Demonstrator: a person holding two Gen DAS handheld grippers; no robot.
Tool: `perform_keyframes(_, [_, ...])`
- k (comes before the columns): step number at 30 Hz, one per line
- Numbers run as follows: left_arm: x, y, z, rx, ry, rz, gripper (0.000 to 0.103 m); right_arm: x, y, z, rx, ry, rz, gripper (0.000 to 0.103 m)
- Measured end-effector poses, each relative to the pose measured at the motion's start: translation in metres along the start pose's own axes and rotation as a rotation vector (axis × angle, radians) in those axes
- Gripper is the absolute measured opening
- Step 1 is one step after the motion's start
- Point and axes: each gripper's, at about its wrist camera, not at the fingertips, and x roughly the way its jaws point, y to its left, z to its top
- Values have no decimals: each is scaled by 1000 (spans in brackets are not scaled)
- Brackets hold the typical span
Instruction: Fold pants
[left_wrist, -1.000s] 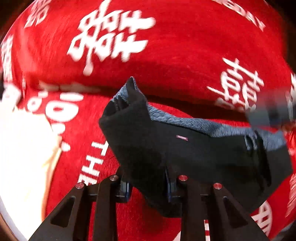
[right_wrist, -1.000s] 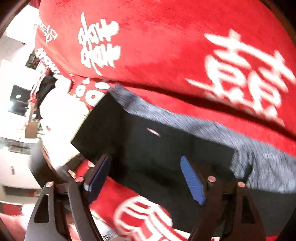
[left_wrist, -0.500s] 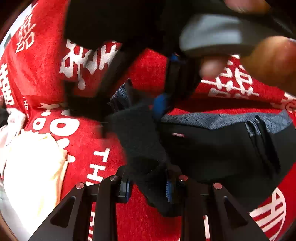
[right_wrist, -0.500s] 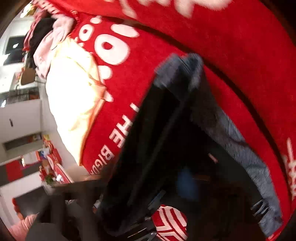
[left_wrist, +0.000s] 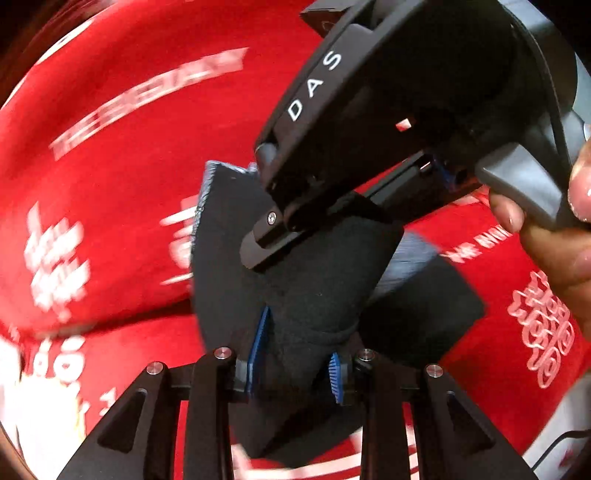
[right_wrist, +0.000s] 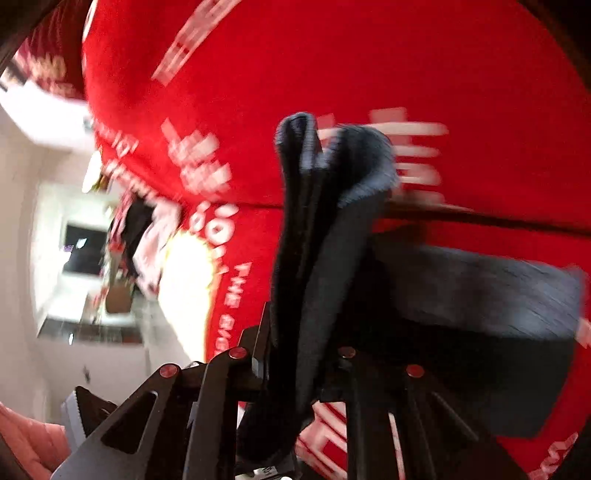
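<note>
The soft black knit pants (left_wrist: 295, 280) with a grey ribbed waistband hung limp over the red printed cloth (left_wrist: 122, 155), light and floppy. My left gripper (left_wrist: 295, 365) pinched their bunched fold at six o'clock. My right gripper (right_wrist: 295, 365) had just been closing onto the doubled edge, best gripped at the seams.

Both cameras are sitting on the tools, each looking forward and steeply down along its own tongs, very near the cloth. The left view is looking past the left tongs (left_wrist: 295, 365) at the dark pants (left_wrist: 314, 291), with the right tool's body (left_wrist: 369, 110) crossing its upper right. The right view is looking past the right tongs (right_wrist: 295, 369) at the same pants (right_wrist: 317, 240), with a room showing at its left edge. Both are sharing the pants and the red cover (left_wrist: 129, 184) (right_wrist: 332, 55) beneath.
</note>
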Motion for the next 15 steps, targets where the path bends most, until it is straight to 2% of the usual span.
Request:
perform_keyframes(2, [14,-37,4,42,27,-37,29,-28,-47,-19,74,-24,-23,17])
perform_keyframes(4, [32,-69,3,70,73,-59,29,-38,-80,-33,104,-26,-61,17])
perform_keyframes(7, [61,-104,-8,111,159,-60,29,-34,-136,-54,182,-9,-97,17])
perform_keyframes(9, [72,-112,-13,120,230,-51,29,-21,-158,-63,224,11,-85,18])
perform_keyframes(10, [72,-111,-15,112,246,-52,36,-19,-162,-65,225,11,-77,19])
perform_keyframes(11, [69,-104,-17,85,267,-77,47,-16,-163,-65,217,5,-77,19])
perform_keyframes(12, [65,-98,-19,54,279,-100,53,-15,-161,-66,207,-4,-86,19])
perform_keyframes(13, [56,-86,-21,17,285,-115,64,-16,-162,-67,209,-5,-87,19])
perform_keyframes(14, [48,-76,-22,-7,287,-114,70,-15,-164,-67,218,-2,-86,19])
perform_keyframes(15, [39,-65,-23,-25,282,-103,70,-18,-163,-66,219,0,-91,19])
